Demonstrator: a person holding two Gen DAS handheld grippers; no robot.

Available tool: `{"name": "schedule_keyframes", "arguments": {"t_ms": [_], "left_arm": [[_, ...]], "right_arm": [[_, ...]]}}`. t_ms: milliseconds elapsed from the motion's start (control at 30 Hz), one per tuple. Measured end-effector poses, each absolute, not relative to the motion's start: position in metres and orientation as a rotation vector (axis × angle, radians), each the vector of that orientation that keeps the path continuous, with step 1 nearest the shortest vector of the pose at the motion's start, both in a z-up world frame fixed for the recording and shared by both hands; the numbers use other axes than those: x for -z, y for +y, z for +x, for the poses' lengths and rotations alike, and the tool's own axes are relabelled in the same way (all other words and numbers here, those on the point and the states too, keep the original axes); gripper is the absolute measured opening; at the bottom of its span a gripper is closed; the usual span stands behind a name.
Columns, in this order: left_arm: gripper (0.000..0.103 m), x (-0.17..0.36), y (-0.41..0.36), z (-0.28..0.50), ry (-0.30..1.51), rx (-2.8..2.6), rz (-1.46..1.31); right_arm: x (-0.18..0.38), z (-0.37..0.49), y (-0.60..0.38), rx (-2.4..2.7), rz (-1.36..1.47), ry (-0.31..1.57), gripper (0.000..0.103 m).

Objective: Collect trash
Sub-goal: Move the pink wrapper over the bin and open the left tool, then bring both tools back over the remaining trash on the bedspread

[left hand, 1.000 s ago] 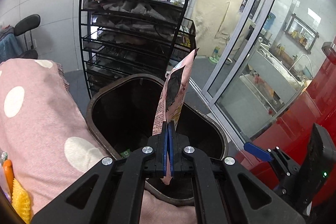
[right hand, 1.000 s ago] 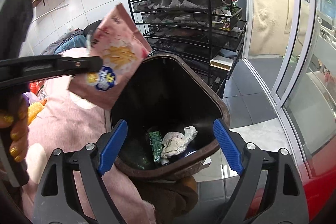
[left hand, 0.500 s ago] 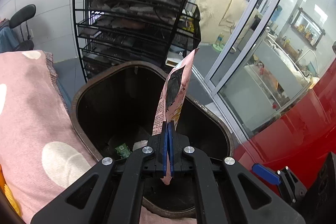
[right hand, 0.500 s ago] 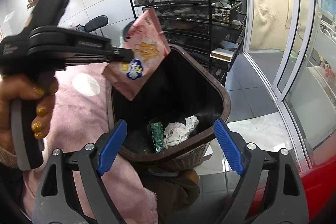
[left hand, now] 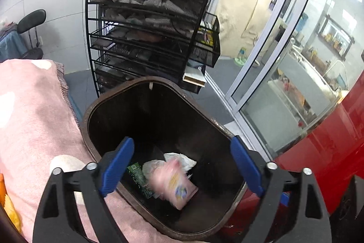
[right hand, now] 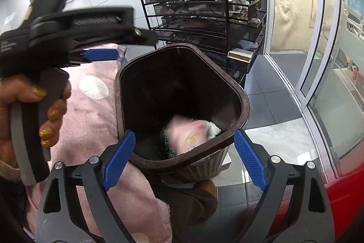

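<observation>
The wrapper [left hand: 175, 186], pink and motion-blurred, was inside the bin [left hand: 109, 106], low down among a white tissue [left hand: 182, 157] and a green packet [left hand: 136, 174]; no pad touched it. In the right view the same wrapper [right hand: 188, 133] showed as a pink smear near the bin's [right hand: 238, 99] floor. The left gripper [left hand: 182, 165] hung over the bin's mouth, its jaws opening and already spread wide, with nothing between the blue pads [left hand: 118, 165]. From the right view the left gripper [right hand: 118, 54] sat above the bin's edge, held by a hand [right hand: 27, 111] with gold nails. The right gripper [right hand: 182, 163] was also opening, jaws wide and empty, just short of the bin's near rim. A pink dotted blanket [left hand: 34, 129] lay against the bin's side, and a black wire rack [left hand: 147, 38] with bottles stood behind it
</observation>
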State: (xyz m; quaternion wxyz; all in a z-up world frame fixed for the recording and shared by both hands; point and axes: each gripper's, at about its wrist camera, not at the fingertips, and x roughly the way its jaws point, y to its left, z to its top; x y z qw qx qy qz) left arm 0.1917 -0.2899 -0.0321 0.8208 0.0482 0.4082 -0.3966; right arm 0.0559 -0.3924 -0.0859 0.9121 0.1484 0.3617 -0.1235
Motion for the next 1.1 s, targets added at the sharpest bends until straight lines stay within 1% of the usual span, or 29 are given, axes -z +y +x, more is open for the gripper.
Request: {"name": "schedule_keyframes", "arguments": {"t_ms": [200,500,733,1100], "left_arm": [[0.092,0.020,-0.284,0.175,0.809,0.849,0.141],[0.094,0.005,-0.253,0.151,0.720,0.827,0.110],[0.096,-0.004,-0.209,0.135,0.655,0.760,0.078],[0.097,-0.002,-0.131,0.128,0.625,0.593,0.045]], "right_arm": [[0.088,0.058,-0.390,0.249,0.304,0.750,0.088],[0.086,0.060,-0.387,0.246,0.296,0.741,0.088],[0.079,0.062,-0.376,0.218,0.270,0.721,0.089],[0.060,0.082,-0.331,0.085,0.193,0.691,0.090]]}}
